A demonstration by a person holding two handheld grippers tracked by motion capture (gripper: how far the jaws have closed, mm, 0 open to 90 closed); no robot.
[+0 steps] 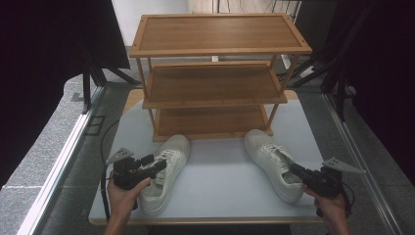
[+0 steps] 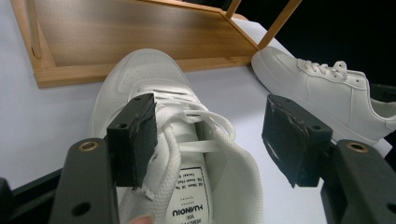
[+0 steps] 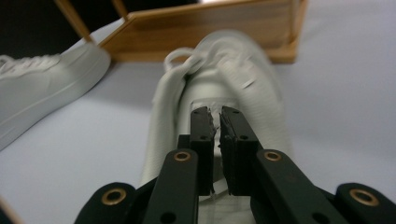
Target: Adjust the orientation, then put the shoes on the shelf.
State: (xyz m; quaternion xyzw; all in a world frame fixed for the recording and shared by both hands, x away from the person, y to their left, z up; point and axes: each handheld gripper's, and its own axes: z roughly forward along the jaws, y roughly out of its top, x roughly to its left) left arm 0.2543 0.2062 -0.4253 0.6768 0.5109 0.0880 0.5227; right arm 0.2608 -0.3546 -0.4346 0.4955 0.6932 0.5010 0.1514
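White left sneaker (image 1: 164, 174) on the table (image 1: 225, 188), straddled by left gripper (image 2: 210, 135), jaws apart; right gripper (image 3: 218, 122), jaws nearly together, nears right sneaker (image 1: 274, 164). Seat pads squarely on each collar before lifting toward wooden rack (image 1: 215, 78).

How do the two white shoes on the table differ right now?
The left shoe lies in front of the rack's left end, the right shoe in front of its right end. The left gripper stands wide open over the left shoe's laces; the right gripper is nearly shut at the right shoe's opening. The toes lean towards each other. Both are white lace-up sneakers, toes towards the wooden rack.
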